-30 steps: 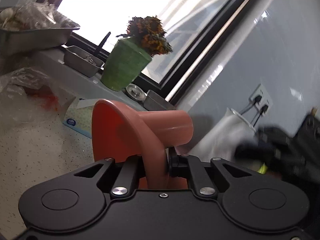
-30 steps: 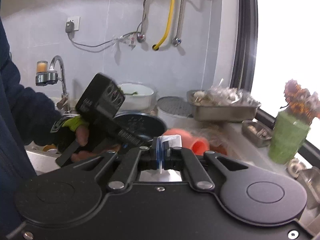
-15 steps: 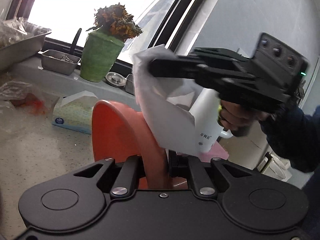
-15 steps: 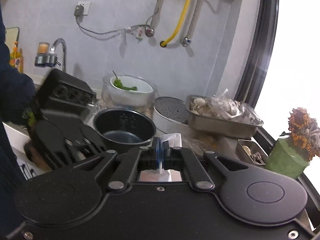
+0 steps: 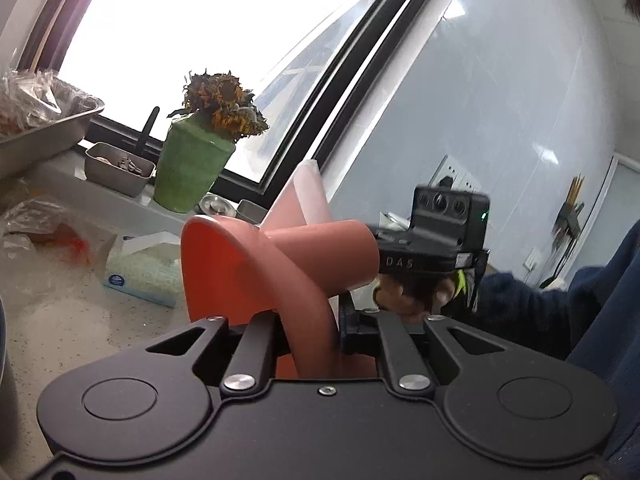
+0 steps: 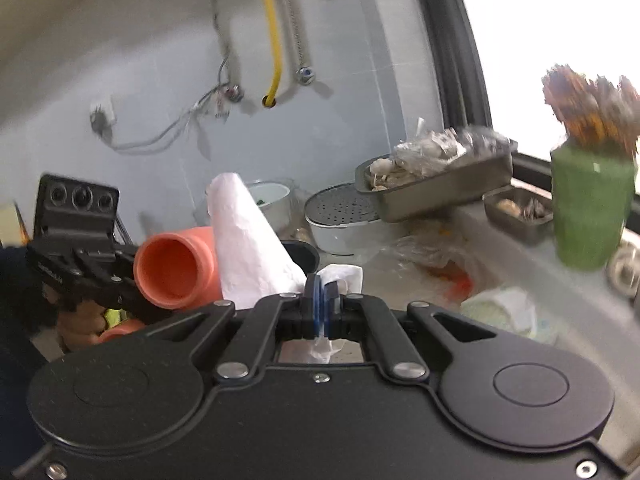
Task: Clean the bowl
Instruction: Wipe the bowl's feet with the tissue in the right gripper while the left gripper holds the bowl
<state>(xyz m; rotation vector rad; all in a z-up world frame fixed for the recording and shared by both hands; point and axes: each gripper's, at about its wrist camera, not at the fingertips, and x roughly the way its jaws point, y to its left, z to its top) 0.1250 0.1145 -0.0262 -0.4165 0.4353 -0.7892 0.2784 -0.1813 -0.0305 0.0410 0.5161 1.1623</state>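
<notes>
The bowl (image 5: 248, 276) looks matt, smooth orange plastic. The tissue (image 6: 248, 248) is crinkled white paper (soft-looking). The trays (image 6: 444, 192) are dull brushed metal.

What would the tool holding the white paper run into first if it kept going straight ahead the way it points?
Probably the orange bowl, held by the left tool: the right tool has the paper towel pinched, and that paper already rises beside the bowl's foot. Depth is hard to judge here.

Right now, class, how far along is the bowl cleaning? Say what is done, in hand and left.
Done: the left gripper grips the orange bowl and the right gripper grips the white tissue. In hand: tissue beside the bowl. Left: wiping inside.
</notes>
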